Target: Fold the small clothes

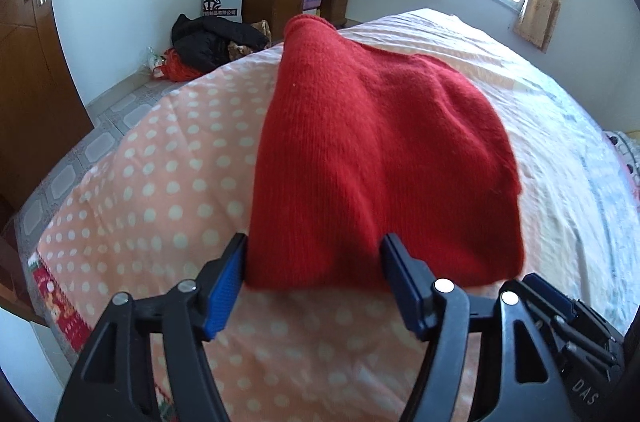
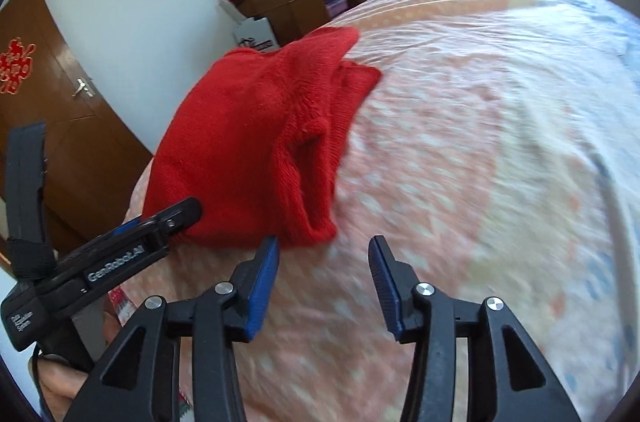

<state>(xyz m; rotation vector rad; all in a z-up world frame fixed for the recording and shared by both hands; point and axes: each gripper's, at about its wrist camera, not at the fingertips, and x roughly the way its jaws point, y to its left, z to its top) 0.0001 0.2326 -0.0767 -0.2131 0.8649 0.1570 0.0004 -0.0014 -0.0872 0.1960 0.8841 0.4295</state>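
both hand-held grippers, left point(image 1: 314, 276) and right point(image 2: 324, 280), jaws apart at red sweater's point(image 1: 372, 158) near edge

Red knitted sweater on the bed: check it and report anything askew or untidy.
The red knitted sweater lies folded on the pink polka-dot bedspread, but unevenly: a sleeve opening gapes along its right side, and a flap pokes out past the far edge. No damage shows.
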